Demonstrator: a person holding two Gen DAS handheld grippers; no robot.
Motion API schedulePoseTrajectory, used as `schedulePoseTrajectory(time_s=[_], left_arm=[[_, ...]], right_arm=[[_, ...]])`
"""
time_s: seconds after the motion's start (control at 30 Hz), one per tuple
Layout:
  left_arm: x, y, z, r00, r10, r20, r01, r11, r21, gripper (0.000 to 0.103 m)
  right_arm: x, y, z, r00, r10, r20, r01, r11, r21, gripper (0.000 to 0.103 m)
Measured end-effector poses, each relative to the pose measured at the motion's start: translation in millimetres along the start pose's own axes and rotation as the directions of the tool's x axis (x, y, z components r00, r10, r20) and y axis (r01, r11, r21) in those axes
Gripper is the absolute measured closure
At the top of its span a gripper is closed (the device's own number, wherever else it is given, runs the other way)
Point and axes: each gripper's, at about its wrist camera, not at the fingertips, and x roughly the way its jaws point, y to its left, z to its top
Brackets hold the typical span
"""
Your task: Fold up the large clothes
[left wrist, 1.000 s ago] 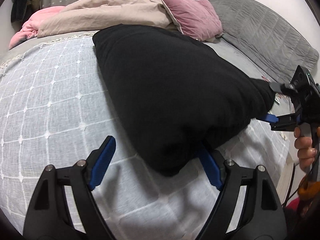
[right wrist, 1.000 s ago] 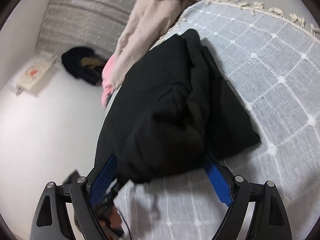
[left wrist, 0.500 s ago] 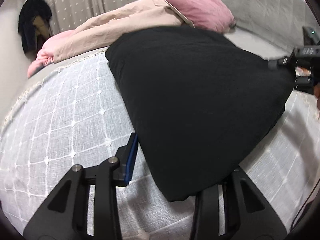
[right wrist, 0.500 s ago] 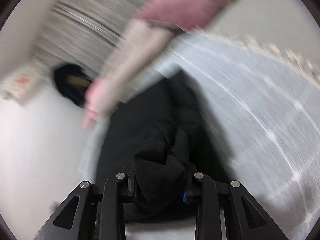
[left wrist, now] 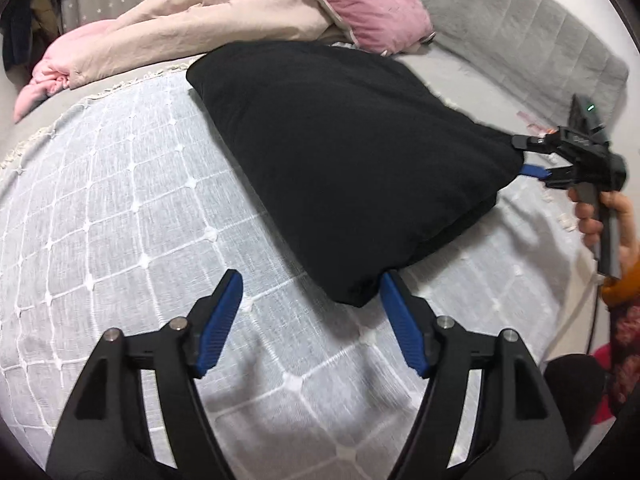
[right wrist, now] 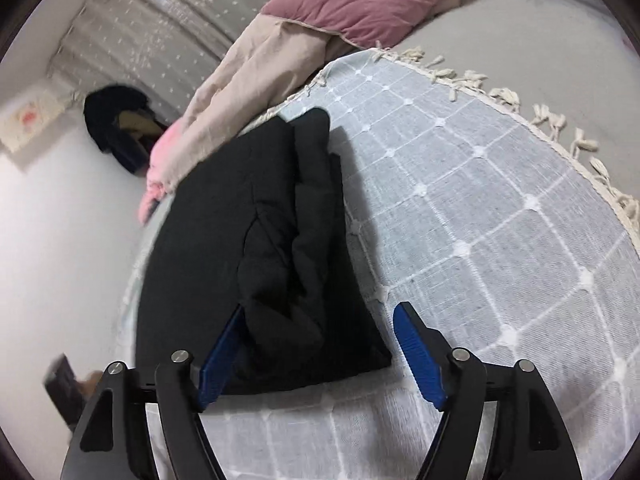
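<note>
1. Black garment (left wrist: 340, 152), folded into a thick wedge, lies on the checked blanket (left wrist: 120, 208) on the bed; its near corner sits between the fingers of the left gripper (left wrist: 311, 316), its right end by the right gripper (left wrist: 528, 156).
2. Left gripper: jaws have just been opening and stand spread. The corner lies just in front of the right pad, and I judge nothing is pinched.
3. Right gripper (right wrist: 320, 352) (own camera): jaws have also just been opening and are now spread. The bunched cloth lies between them against the left pad, clear of the right pad, so it looks released.
4. Step in hand, my judgement: letting the fold settle. To do it well, pull both tools straight back without dragging the edges, then press the lumpy right end flat before the next fold.
5. Materials: the garment is matte, soft and heavy-looking, smooth on top and rumpled in ridges at the right end. The blanket is thin grey weave with a white grid, small knots at the crossings and a tasselled fringe (right wrist: 560, 128).
6. Far side: beige duvet (left wrist: 200, 20), pink velvety pillow (left wrist: 368, 4), grey quilted headboard (left wrist: 520, 32).
</note>
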Motion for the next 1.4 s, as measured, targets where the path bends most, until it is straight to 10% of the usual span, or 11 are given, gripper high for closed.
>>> schedulePoseTrajectory(time_s=[0.17,0.57,0.87,0.97,1.17,1.4], left_arm=[[-17,30,26,0.993,-0.084,0.078,0.096,0.980,-0.174,0.018],[95,87,88,0.972,-0.237,-0.009,0.195,0.822,-0.535,0.017],[152,123,90,0.899,-0.425,0.104,0.384,0.652,-0.654,0.012],[159,122,81,0.889,-0.431,0.155,0.416,0.615,-0.670,0.012],[136,98,87,0.903,-0.387,0.188,0.414,0.662,-0.625,0.025],[118,32,131,0.865,-0.468,0.181,0.488,0.702,-0.519,0.031]], right_arm=[[2,-1,39,0.996,0.090,0.006,-0.090,0.994,0.069,0.016],[120,5,105,0.961,0.130,-0.246,-0.114,0.990,0.078,0.014],[186,-19,122,0.900,0.363,-0.240,-0.326,0.928,0.181,0.014],[199,-1,121,0.898,0.360,-0.255,-0.339,0.933,0.122,0.031],[181,-5,108,0.888,0.441,-0.132,-0.422,0.894,0.148,0.057],[93,7,101,0.897,0.443,0.014,-0.443,0.895,0.057,0.059]])
